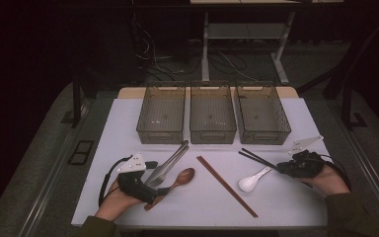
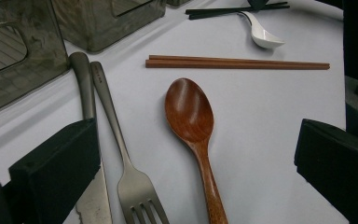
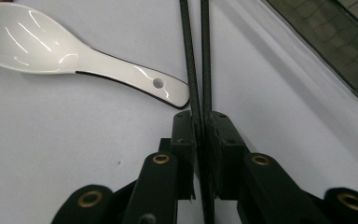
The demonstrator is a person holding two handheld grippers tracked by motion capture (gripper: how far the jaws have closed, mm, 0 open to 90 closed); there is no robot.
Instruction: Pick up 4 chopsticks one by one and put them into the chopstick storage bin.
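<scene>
White tabletop (image 1: 128,123) carries three empty smoked-plastic bins (image 1: 212,112) along its far edge; no utensil is sorted yet. Right gripper (image 3: 200,130), near the right edge, is pinched on the black chopsticks (image 3: 192,60). Left gripper (image 2: 191,154), jaws spread, straddles the brown wooden spoon (image 2: 191,116) near the front-left corner.

Free table btwn wooden chopsticks (image 1: 227,186) & white spoon (image 1: 253,180); three bins (image 1: 212,114) block behind
</scene>
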